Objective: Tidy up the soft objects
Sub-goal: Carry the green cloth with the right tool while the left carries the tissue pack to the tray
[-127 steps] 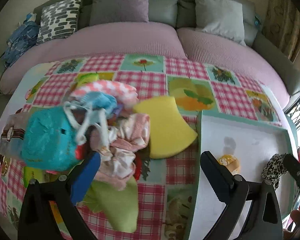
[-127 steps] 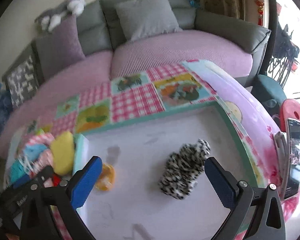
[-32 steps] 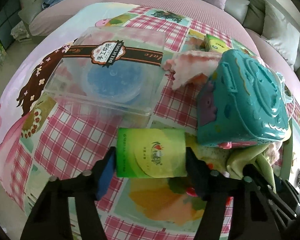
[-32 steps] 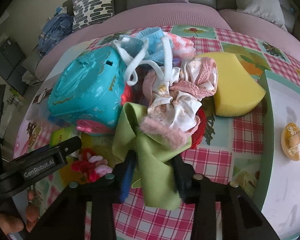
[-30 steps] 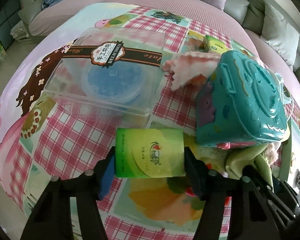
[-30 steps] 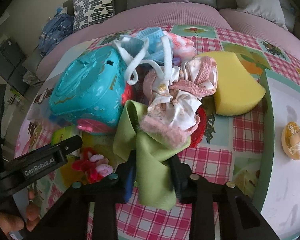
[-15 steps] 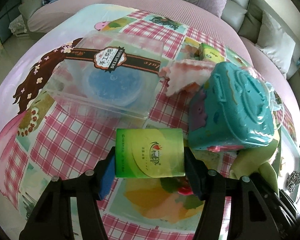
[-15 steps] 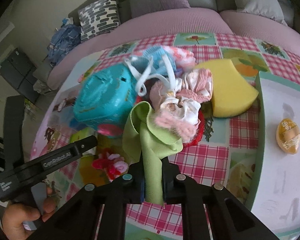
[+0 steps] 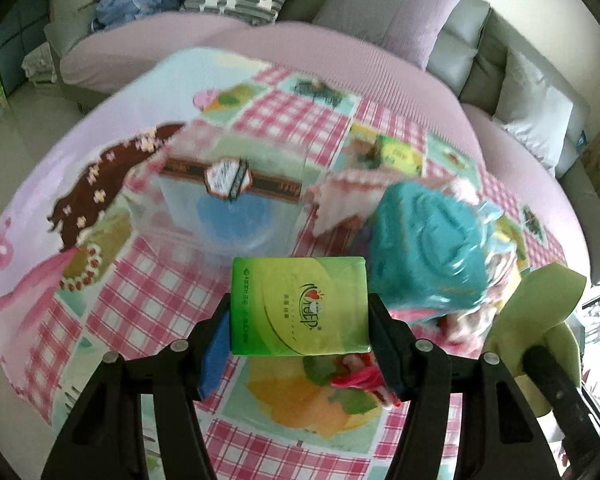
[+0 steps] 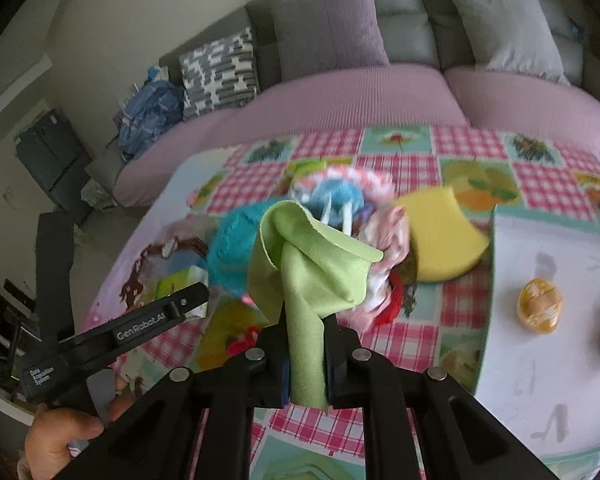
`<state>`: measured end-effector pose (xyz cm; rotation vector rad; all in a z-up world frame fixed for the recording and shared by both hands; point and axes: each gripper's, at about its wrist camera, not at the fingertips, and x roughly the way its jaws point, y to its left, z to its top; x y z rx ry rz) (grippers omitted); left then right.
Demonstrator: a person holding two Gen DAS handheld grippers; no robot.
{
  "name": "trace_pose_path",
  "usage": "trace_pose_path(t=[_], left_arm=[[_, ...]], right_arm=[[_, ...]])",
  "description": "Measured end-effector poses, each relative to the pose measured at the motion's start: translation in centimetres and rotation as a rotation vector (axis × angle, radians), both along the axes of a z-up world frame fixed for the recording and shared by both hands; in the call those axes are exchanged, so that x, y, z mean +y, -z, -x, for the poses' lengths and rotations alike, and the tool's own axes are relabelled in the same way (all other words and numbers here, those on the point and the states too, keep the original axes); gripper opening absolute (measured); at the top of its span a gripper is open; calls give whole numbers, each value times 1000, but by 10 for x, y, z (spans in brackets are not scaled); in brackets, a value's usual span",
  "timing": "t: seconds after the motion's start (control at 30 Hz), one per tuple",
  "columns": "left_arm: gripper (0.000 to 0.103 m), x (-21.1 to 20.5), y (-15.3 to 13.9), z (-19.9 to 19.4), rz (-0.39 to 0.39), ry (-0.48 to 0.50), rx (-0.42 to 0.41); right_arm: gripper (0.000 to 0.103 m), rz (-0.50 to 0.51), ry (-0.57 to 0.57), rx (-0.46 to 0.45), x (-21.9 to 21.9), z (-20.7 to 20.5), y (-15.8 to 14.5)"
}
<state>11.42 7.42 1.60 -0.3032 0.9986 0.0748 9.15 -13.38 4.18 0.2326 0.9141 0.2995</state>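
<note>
Fingers of my left gripper [image 9: 300,340] are clamped on both sides of a green tissue pack [image 9: 300,306], held above the bench [image 9: 112,280]. My right gripper [image 10: 306,356] has its fingers pressed tight on a green cloth [image 10: 304,276], which hangs folded over itself above the pile; the same cloth shows at the right edge of the left wrist view [image 9: 548,312].

Around the pack: a teal plastic case [image 9: 424,240] sits just to its right, blurred. A clear lidded container [image 9: 224,204] with a brown label band lies beyond the pack. A red-pink fuzzy item [image 9: 360,380] lies on the bench below the pack's right corner.

Around the cloth: a heap of mixed fabric, pink-white cloth [image 10: 388,236] and a blue-white knit piece [image 10: 336,196], sits behind it. A yellow sponge [image 10: 440,236] rests beside the heap, touching the rim of a white tray [image 10: 493,264]. An orange-yellow small object [image 10: 539,310] lies in the tray.

Surface: bench covered by a pink checked patchwork cloth [image 10: 476,148]. Beyond it, a pink-covered sofa [image 10: 380,96] with grey and purple cushions.
</note>
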Motion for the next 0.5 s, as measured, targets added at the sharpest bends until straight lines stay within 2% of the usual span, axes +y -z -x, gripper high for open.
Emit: trace_pose_path(t=[0.27,0.5], left_arm=[[64,-6,-46,18,-43,4,-143],[64,-34,-60,16,-56,86,-188]], right_arm=[[12,27,66,-61,-16,5,-21],[12,19,152,-82,-46,6,-31]])
